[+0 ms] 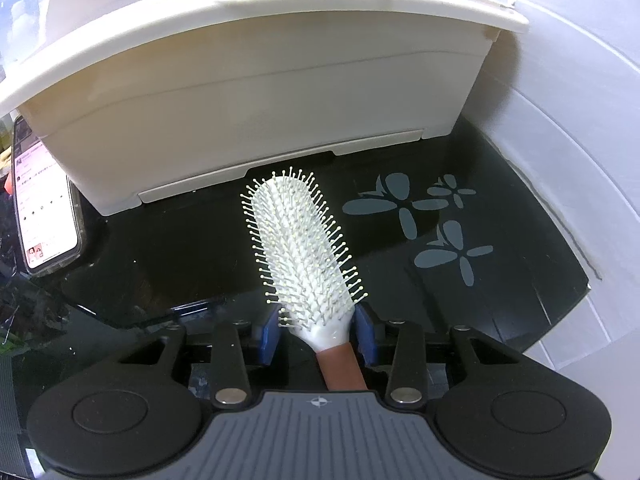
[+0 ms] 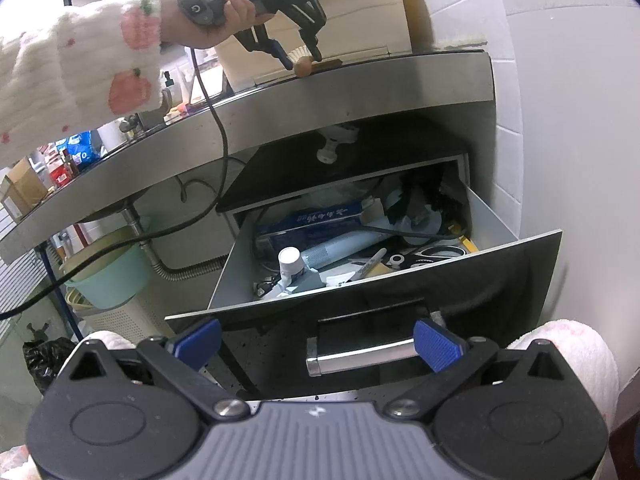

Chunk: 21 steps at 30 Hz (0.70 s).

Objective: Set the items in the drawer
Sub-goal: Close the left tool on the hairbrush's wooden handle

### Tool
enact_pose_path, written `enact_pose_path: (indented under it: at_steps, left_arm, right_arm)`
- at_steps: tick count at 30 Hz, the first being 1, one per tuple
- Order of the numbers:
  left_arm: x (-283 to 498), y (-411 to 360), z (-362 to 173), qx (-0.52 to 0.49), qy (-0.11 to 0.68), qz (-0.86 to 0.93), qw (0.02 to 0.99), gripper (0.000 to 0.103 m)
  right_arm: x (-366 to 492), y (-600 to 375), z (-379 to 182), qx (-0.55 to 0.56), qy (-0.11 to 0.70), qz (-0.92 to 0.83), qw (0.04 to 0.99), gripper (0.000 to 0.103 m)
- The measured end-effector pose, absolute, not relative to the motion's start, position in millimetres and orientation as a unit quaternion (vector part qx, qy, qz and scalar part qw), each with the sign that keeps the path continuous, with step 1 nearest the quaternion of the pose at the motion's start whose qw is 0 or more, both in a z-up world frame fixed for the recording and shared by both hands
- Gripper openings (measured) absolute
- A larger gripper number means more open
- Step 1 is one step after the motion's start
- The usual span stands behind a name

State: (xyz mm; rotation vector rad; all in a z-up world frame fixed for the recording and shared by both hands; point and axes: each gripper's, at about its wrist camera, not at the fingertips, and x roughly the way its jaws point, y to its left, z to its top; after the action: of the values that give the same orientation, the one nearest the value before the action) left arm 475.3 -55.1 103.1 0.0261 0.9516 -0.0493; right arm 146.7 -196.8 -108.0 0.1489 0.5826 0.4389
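Hairbrush [image 1: 302, 248] neck sits clamped between left gripper [image 1: 320, 330] jaws.

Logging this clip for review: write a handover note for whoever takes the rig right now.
Left claw: shut on the hairbrush at its neck, bristles up, above the black countertop in front of the cream box.
Right claw: open, empty, just before the drawer handle.
Drawer: already pulled out, cluttered.
Done: drawer opened, brush gripped.
Left: bring the brush down into the drawer, release, probably close it.
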Motion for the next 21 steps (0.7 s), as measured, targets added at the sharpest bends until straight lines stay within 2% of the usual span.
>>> enact_pose_path:
  at_steps: [21]
  left_arm:
    - [447, -47, 118, 0.000, 0.460, -0.054, 0.886, 0.039]
  right_arm:
    - [145, -190, -102, 0.065, 0.280, 0.224, 0.931, 0.103]
